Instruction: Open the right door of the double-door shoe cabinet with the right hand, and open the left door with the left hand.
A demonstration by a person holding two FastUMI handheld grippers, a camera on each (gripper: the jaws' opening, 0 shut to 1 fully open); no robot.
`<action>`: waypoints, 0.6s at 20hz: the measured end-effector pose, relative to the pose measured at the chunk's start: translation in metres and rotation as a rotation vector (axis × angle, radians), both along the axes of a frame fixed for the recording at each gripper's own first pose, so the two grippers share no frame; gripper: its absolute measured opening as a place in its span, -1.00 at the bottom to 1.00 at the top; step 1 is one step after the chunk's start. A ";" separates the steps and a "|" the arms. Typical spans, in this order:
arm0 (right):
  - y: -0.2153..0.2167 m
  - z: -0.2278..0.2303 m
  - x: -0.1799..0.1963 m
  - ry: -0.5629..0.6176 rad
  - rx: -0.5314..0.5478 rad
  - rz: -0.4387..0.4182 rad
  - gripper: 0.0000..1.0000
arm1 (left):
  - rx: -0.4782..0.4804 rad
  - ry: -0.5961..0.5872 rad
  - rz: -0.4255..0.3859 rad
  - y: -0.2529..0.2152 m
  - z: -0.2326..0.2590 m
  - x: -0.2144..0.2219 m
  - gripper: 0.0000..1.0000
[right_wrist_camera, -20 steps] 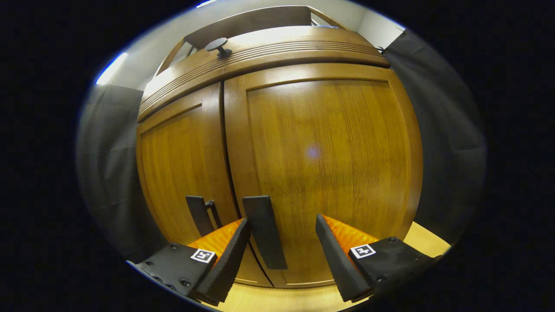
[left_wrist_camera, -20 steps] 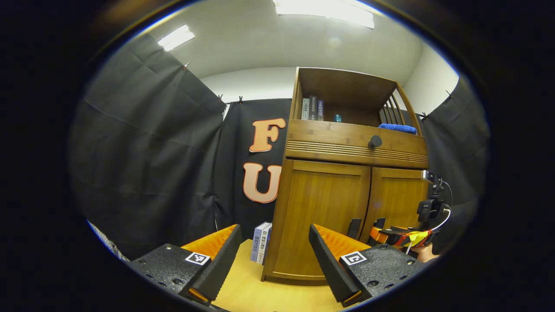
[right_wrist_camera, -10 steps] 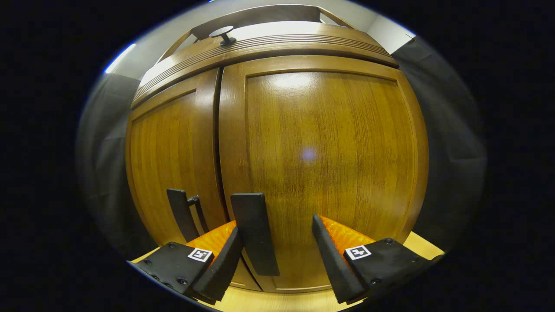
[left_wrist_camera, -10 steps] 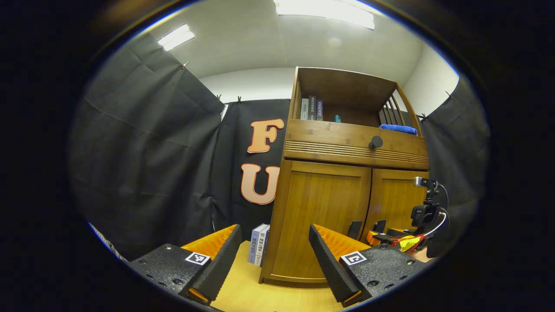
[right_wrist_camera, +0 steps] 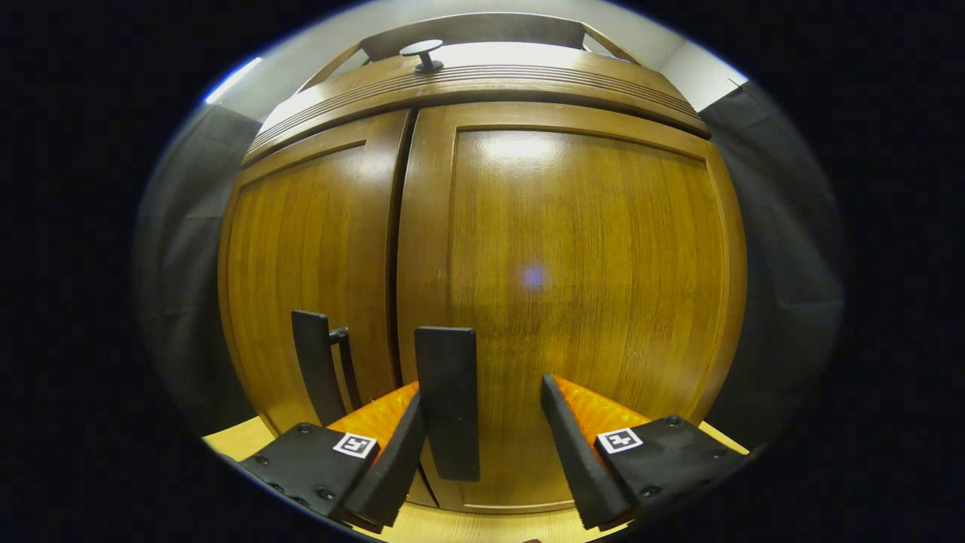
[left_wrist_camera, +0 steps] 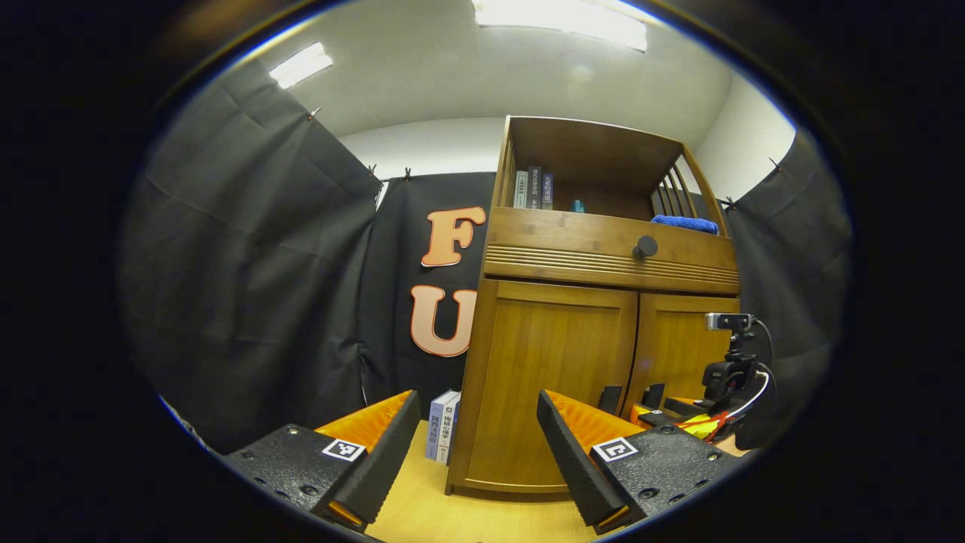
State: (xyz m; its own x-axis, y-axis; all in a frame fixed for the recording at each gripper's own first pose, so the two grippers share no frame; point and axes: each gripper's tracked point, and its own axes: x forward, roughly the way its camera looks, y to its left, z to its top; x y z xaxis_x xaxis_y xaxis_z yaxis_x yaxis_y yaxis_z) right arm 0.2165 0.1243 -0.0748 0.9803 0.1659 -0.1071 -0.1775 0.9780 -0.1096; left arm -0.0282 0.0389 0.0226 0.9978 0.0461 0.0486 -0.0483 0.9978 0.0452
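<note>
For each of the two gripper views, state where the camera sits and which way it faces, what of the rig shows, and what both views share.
Left gripper view: rides the left gripper, set back, facing the shoe cabinet from its left front; its open fingers show at the bottom, the right gripper farther off by the handles.
Right gripper view: rides the right gripper, close to the shut doors, open, with the right door handle between its fingers.
Shared: both doors, both handles, the drawer knob.
</note>
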 end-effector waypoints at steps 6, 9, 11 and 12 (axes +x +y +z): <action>0.016 -0.004 -0.002 -0.003 0.025 0.047 -0.26 | 0.000 -0.009 -0.011 -0.003 0.008 -0.012 0.83; 0.017 -0.009 -0.003 0.056 0.058 0.070 -0.27 | -0.011 -0.003 -0.021 -0.005 0.008 -0.020 0.83; 0.016 -0.009 -0.005 0.067 0.043 0.071 -0.36 | -0.022 0.004 -0.021 -0.005 0.007 -0.025 0.83; 0.015 -0.008 -0.006 0.068 0.036 0.069 -0.46 | -0.026 0.008 -0.022 -0.005 0.006 -0.027 0.83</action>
